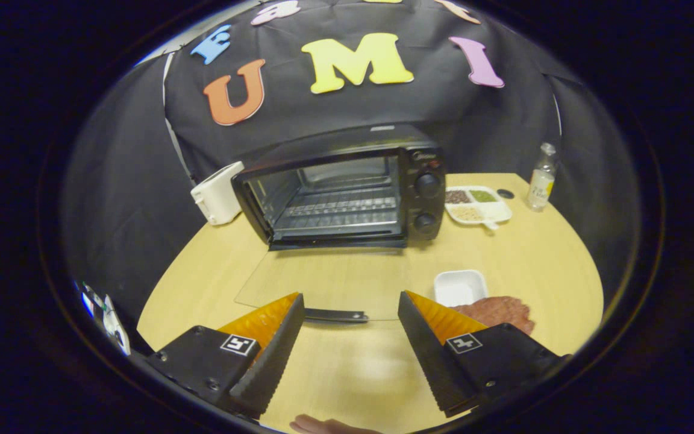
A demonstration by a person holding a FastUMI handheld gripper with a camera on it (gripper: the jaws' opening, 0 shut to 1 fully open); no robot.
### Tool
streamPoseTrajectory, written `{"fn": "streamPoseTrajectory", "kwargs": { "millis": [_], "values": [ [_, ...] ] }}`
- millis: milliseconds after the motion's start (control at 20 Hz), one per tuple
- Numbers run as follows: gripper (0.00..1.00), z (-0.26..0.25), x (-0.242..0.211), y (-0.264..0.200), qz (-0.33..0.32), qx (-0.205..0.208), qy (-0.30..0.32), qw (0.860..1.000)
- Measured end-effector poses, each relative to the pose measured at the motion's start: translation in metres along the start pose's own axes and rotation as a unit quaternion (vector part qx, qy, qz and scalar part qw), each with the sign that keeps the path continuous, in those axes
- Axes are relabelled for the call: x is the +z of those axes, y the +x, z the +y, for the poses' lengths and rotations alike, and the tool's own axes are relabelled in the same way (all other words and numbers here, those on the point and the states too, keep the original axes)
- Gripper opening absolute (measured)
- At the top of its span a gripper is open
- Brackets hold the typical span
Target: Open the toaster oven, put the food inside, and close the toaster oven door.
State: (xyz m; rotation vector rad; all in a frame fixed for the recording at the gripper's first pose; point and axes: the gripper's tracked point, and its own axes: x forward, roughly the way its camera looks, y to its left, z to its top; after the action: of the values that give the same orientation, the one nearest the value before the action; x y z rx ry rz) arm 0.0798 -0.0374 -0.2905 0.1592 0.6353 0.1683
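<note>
2 fingers of my gripper [351,313] stand spread wide with nothing held, over the wooden table [540,259]. Just beyond their tips lies the handle [336,314] of the toaster oven's glass door [323,283], folded flat onto the table. Behind it I see the toaster oven [347,190] open, its wire rack [341,211] bare. A reddish slab of food [494,311] lies beside my right finger, touching a white dish [460,286]. Farther right sit a 3-part tray of grains [478,205] and a bottle [541,178]; a white toaster [219,193] stands left of the oven.

Cloth-walled recording booth: wooden table [347,374], toaster oven [341,193].
</note>
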Motion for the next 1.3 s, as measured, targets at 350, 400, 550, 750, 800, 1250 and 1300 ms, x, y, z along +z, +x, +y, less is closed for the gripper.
{"fn": "streamPoseTrajectory", "kwargs": {
  "millis": [350, 400, 550, 750, 800, 1250, 1300],
  "values": [
    [0.99, -0.121, 0.018, -0.03, 0.015, -0.03, 0.03, 0.999],
    [0.99, -0.136, 0.014, -0.03, 0.021, -0.028, 0.043, 0.998],
    [0.97, -0.168, -0.004, -0.027, 0.041, -0.007, 0.088, 0.995],
    [0.87, -0.171, -0.033, -0.017, 0.064, 0.05, 0.149, 0.986],
    [0.84, -0.168, -0.033, -0.016, 0.057, 0.063, 0.164, 0.983],
    [0.27, -0.15, -0.064, -0.006, 0.083, 0.107, 0.222, 0.966],
    [0.19, -0.149, -0.063, -0.008, 0.084, 0.11, 0.221, 0.965]
  ]
}}
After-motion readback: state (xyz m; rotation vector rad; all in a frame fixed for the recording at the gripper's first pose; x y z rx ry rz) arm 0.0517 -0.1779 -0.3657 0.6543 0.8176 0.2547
